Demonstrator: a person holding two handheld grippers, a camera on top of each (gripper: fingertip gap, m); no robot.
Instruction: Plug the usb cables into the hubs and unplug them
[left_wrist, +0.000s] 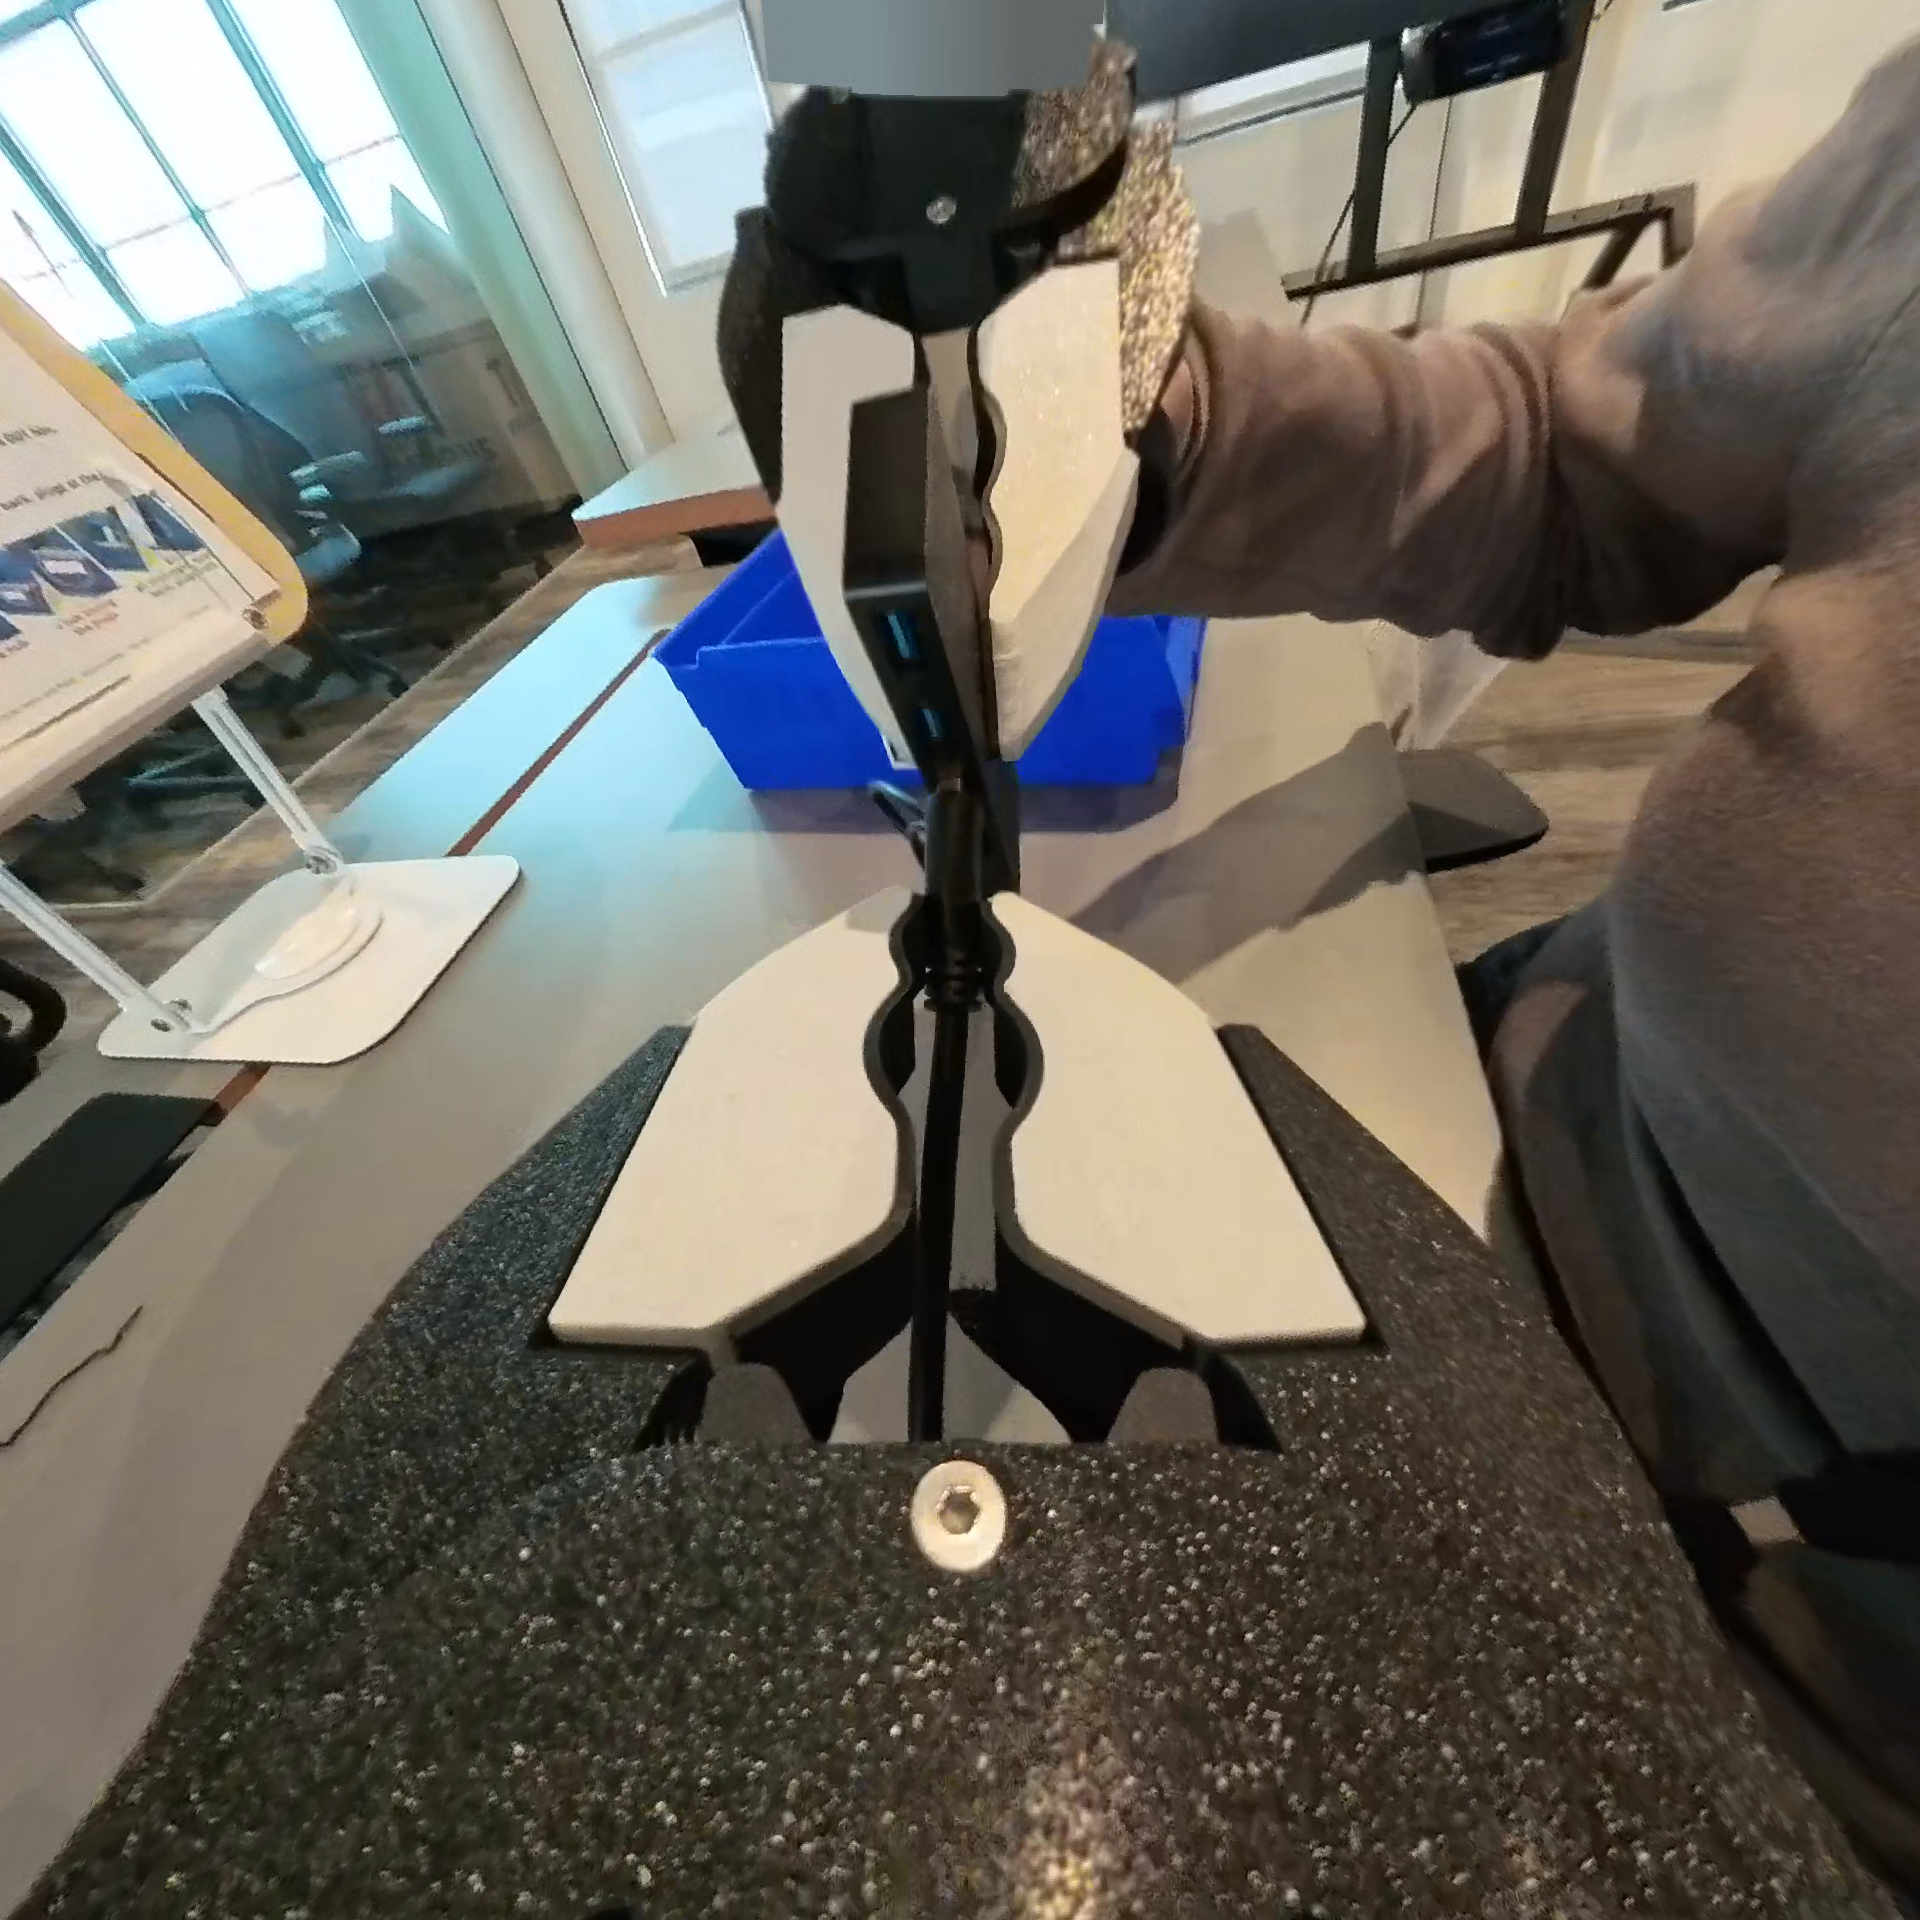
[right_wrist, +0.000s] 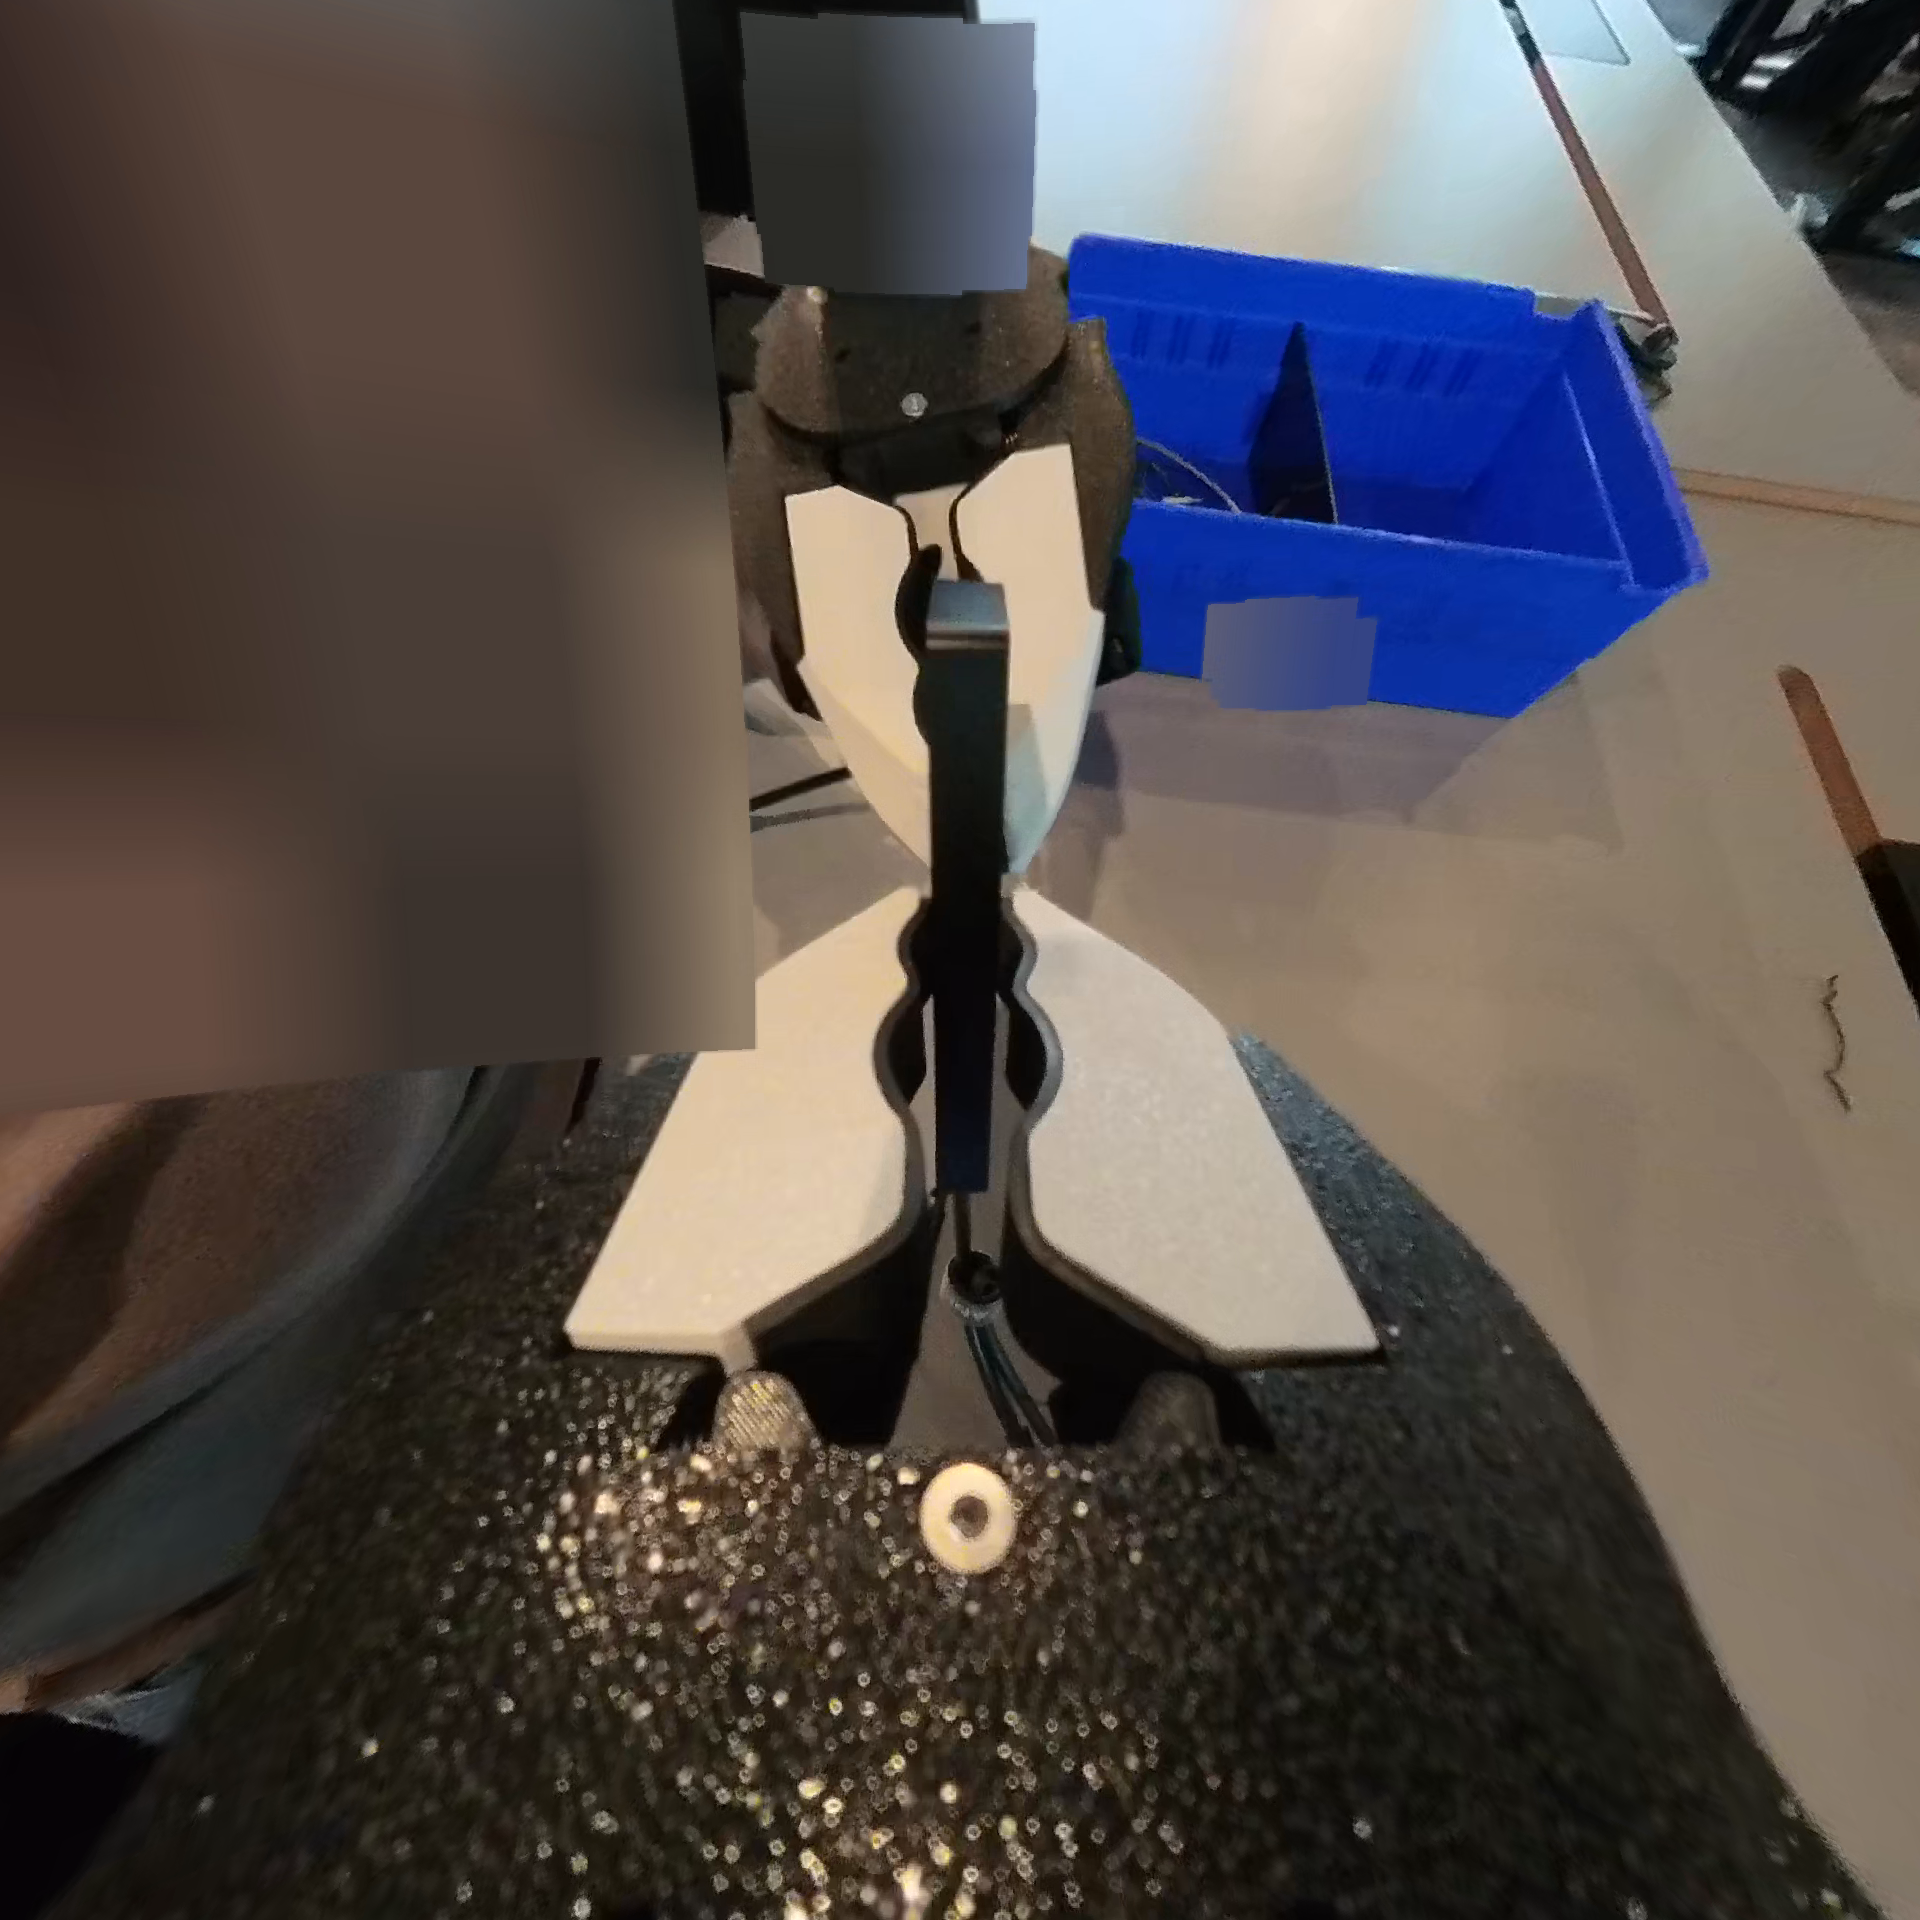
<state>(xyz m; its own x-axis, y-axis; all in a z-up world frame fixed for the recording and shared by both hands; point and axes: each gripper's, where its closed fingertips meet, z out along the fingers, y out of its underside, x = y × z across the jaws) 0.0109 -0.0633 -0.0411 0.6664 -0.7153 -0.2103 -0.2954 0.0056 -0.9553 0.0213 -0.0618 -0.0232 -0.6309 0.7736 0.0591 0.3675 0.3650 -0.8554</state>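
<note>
My left gripper (left_wrist: 951, 914) is shut on the black plug (left_wrist: 948, 852) of a USB cable (left_wrist: 935, 1143), which runs back between its white fingers. The plug's tip meets the lower end of a black USB hub (left_wrist: 883, 488) with blue ports. I cannot tell whether it is seated. My right gripper (left_wrist: 956, 727) faces it from above and holds that hub. In the right wrist view my right gripper (right_wrist: 966, 914) is shut on the long black hub (right_wrist: 966, 779). The left gripper (right_wrist: 966, 852) is at its far end. The hub's own lead (right_wrist: 982, 1309) trails back.
A blue divided bin (left_wrist: 748, 686) sits on the grey table (left_wrist: 623, 935) behind the grippers, and shows at upper right in the right wrist view (right_wrist: 1455, 582). A sign on a white base (left_wrist: 312, 956) stands at the left. A person's grey sleeve (left_wrist: 1455, 468) is at the right. My left and right fingertips are right by each other.
</note>
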